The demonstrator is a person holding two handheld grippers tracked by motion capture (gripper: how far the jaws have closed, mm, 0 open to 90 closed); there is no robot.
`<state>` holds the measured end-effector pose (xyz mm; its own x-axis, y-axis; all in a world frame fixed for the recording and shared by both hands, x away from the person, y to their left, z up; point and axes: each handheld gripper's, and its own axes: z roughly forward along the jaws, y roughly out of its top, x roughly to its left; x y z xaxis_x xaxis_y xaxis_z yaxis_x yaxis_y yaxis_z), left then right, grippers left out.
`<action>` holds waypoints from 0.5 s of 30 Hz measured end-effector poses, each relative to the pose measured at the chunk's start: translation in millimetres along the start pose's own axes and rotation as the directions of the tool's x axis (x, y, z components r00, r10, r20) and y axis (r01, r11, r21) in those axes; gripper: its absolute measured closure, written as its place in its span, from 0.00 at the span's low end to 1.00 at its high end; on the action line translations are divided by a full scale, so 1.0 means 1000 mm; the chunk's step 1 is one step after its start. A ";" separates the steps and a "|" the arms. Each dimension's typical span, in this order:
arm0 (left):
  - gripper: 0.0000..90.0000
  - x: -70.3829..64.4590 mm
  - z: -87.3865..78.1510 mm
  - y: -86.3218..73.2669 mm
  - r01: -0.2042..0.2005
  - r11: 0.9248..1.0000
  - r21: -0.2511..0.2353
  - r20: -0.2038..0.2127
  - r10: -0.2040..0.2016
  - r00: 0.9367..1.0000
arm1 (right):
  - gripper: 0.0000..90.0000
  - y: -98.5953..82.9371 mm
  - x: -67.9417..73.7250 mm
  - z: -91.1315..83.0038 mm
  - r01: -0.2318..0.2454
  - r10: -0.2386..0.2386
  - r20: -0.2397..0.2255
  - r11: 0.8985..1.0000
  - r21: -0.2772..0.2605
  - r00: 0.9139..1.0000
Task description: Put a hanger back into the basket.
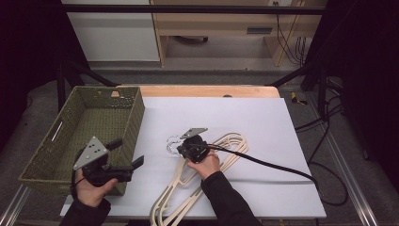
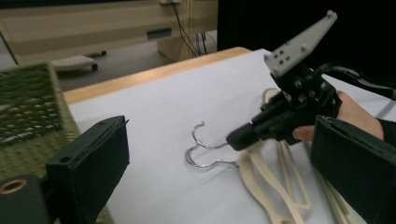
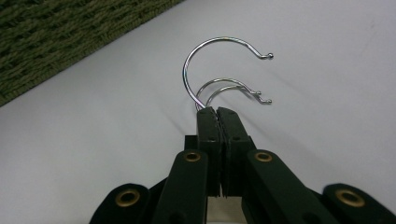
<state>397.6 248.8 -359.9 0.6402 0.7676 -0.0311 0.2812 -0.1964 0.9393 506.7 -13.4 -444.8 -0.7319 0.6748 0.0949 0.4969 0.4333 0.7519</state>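
White sheeting [image 1: 263, 122] covers the table; mid-frame, the right gripper [image 3: 217, 114] pinches what looks like a hanger hook [image 3: 205, 63], while the left gripper [image 1: 128, 162] gapes wide lower left, beside the basket [image 1: 136, 110]

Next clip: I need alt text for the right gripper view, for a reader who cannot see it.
The right gripper has its two black jaws shut on the neck of a metal hook that curves up and to the right. Two more hooks lie just behind it on the white table cover, and a green woven basket fills the upper left corner.
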 end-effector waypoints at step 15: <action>0.14 -0.037 0.068 -0.033 -0.008 0.977 0.214 0.077 -0.009 0.997 | 0.99 -0.004 -0.003 -0.023 0.043 -0.045 -0.033 0.997 -0.060 0.998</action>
<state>413.7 185.0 -412.7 0.6909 0.7199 -0.0659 0.4226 -0.3283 0.8447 495.9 -30.6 -433.0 -0.7688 0.6342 0.0823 0.4359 0.4255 0.7931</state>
